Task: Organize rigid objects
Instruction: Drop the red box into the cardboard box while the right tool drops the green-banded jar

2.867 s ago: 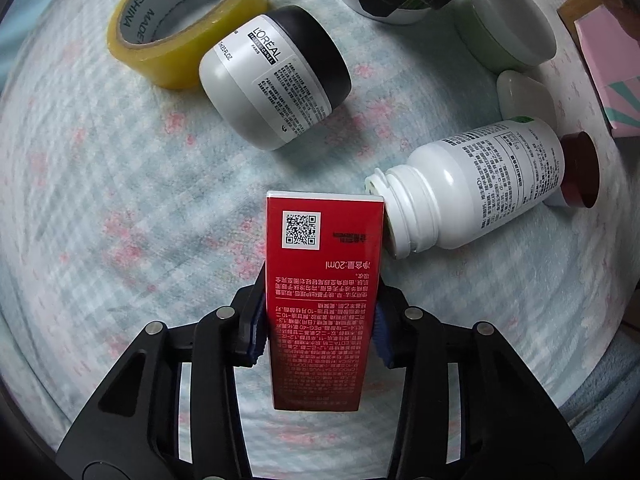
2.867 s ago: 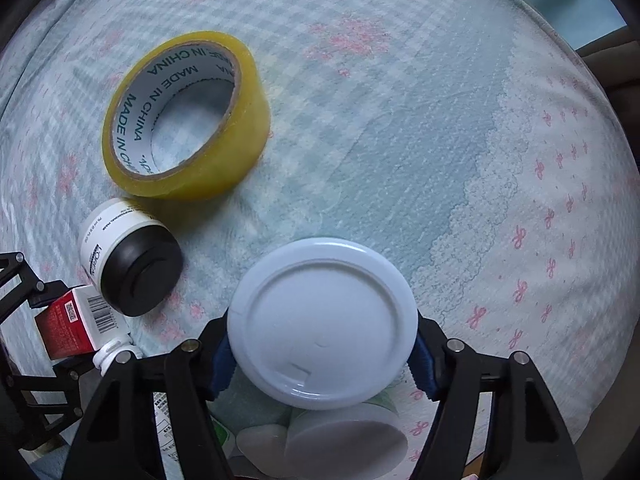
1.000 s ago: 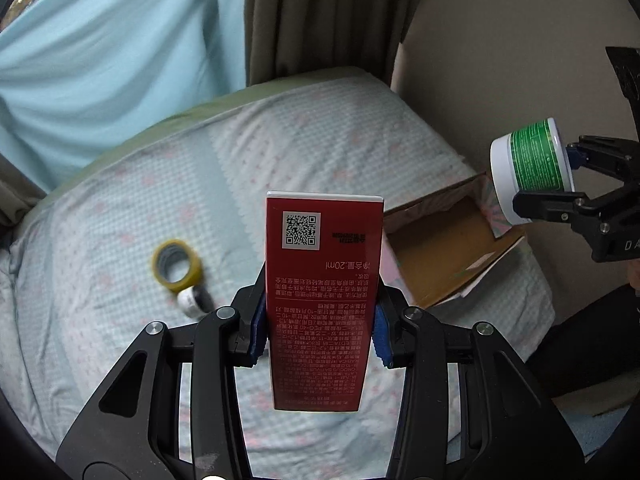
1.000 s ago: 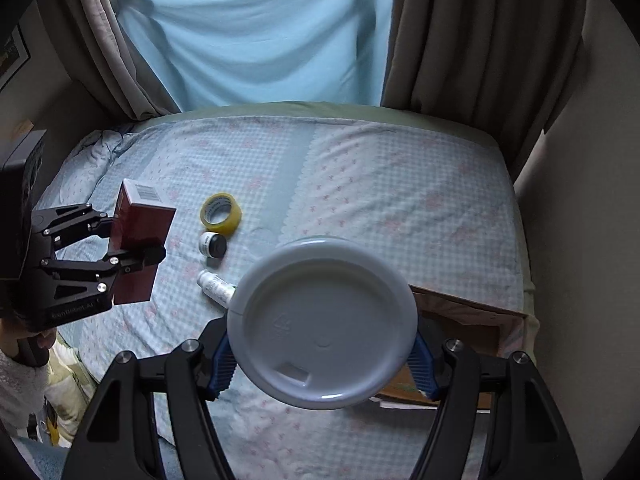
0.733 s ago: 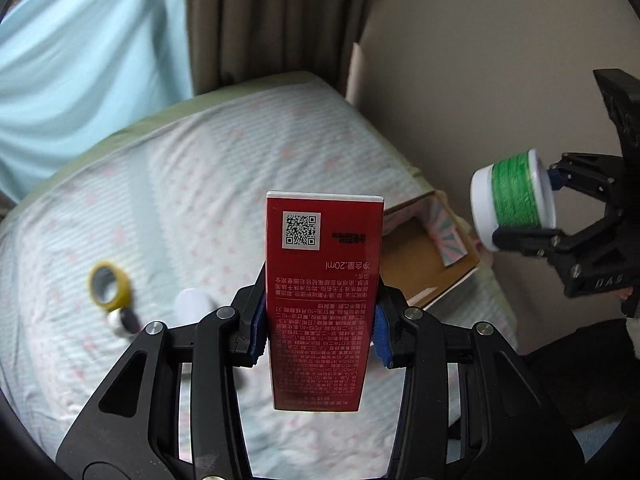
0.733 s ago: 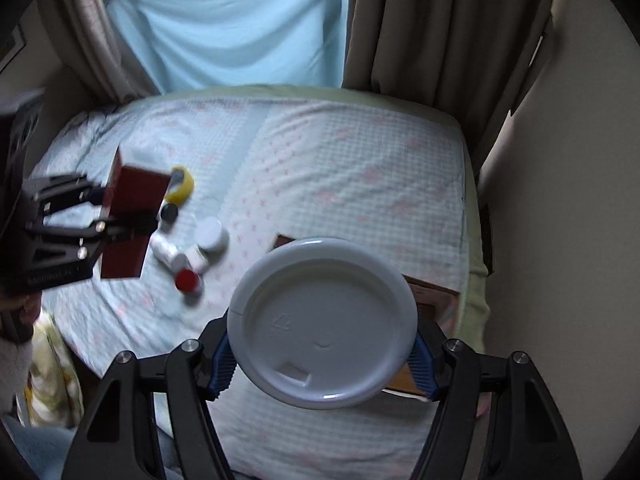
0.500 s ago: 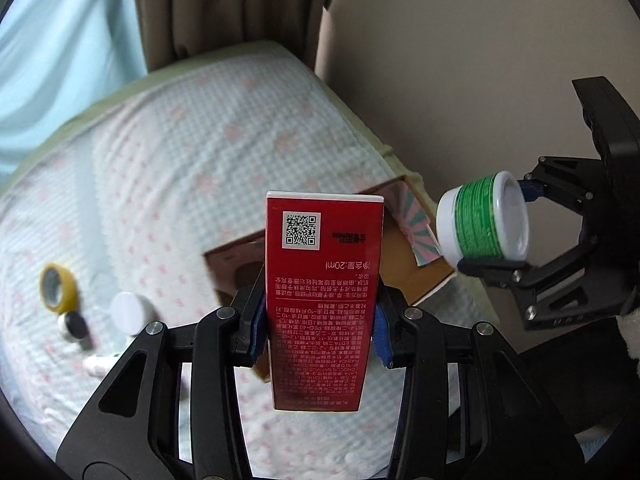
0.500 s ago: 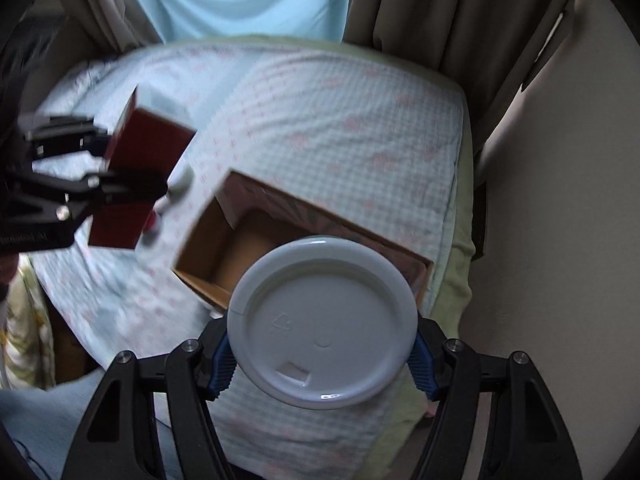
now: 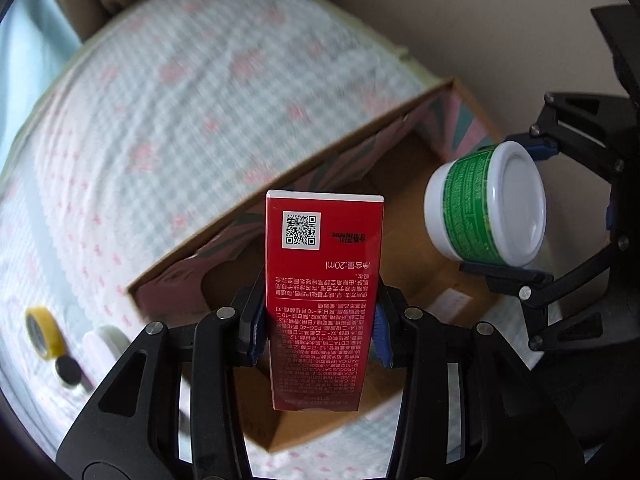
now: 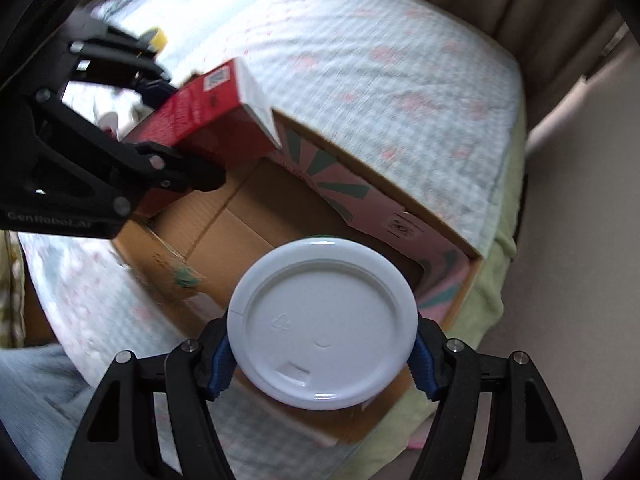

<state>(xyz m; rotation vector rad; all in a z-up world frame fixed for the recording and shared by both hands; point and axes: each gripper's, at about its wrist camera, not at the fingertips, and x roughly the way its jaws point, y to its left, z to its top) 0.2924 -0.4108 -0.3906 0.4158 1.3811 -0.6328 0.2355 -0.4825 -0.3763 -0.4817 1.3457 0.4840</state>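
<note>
Right wrist view: over the cardboard box (image 10: pixel 256 216), right gripper (image 10: pixel 322 354) pinches a white-lidded jar (image 10: pixel 322 330), left gripper (image 9: pixel 318 322) a red carton (image 9: pixel 322 300).

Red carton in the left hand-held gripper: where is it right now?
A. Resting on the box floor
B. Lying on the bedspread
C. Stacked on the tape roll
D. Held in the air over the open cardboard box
D: the left hand-held gripper clamps the red carton above the open cardboard box, clear of its floor.

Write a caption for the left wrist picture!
Left hand-held gripper holds red rectangular carton above open cardboard box.
</note>
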